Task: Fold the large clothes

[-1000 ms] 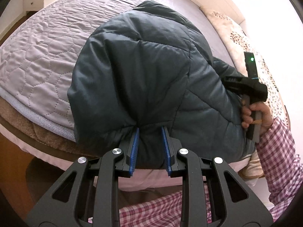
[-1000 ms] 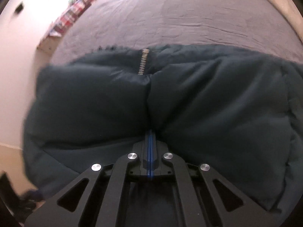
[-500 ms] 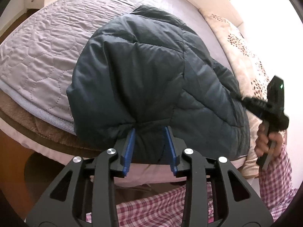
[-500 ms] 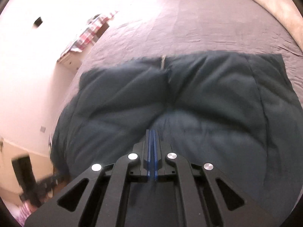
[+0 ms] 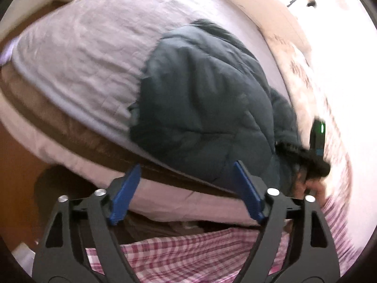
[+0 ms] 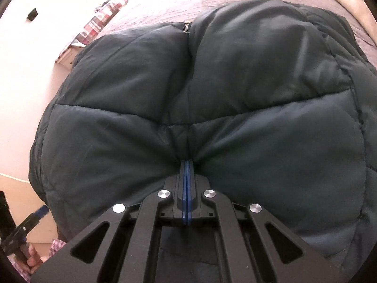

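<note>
A dark teal quilted puffer jacket (image 5: 207, 108) lies folded on the bed, reaching its near edge. My left gripper (image 5: 187, 169) is open and empty, drawn back just off the jacket's near edge. My right gripper (image 6: 186, 165) is shut on a pinch of the jacket (image 6: 200, 89) at its near hem; the zipper (image 6: 186, 27) shows at the far side. The right gripper (image 5: 304, 155) also shows at the jacket's right side in the left wrist view. The left gripper (image 6: 30, 219) shows at the lower left of the right wrist view.
The bed has a lilac quilted cover (image 5: 77, 54) over a brown blanket edge (image 5: 77, 136). A floral pillow (image 5: 304, 75) lies at the right by the headboard. A white dresser (image 6: 68, 54) stands by the wall. My checked sleeves (image 5: 188, 254) are below.
My left gripper has opened, let go of the jacket and pulled back and left. My right gripper stays shut on the jacket and is closer over it.
</note>
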The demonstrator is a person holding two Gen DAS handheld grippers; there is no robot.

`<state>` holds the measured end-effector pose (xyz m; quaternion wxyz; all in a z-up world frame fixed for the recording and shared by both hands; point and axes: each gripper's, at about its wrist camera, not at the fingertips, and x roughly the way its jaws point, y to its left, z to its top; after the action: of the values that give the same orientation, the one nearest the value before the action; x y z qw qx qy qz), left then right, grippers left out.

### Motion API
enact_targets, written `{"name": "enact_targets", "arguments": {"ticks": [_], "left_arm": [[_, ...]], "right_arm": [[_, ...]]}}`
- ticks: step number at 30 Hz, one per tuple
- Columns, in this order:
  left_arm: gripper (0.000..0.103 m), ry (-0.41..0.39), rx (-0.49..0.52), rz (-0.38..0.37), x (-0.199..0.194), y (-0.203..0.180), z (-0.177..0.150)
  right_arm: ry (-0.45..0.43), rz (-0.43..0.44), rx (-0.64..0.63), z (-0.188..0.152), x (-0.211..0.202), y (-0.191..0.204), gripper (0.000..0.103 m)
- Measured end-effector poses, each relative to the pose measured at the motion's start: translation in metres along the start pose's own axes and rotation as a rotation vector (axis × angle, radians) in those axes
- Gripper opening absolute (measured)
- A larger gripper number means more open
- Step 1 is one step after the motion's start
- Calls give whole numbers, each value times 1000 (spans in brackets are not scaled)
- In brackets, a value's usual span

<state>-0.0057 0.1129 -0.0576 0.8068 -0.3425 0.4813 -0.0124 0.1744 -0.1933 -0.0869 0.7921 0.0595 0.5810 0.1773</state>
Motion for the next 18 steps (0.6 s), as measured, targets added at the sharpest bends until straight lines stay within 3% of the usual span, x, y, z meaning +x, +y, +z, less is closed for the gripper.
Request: {"name": "enact_targets", "arguments": {"ticks": [5,8,16,18], "left_arm": [[87,-27,-279,-117,10,38,11],[87,-16,-365,-173,22,46,17],[87,-19,-294,-186,47,10,24],[74,-39,-260,-170,46,-1,26]], "right_arm": [[-21,-27,-10,-19,-17,-10,0],[-27,-38,-11,-20,-19,-8,0],[-22,-11,7,-19,-19,-10,0],[-23,-8,6,-19,-20,-11,0]]}}
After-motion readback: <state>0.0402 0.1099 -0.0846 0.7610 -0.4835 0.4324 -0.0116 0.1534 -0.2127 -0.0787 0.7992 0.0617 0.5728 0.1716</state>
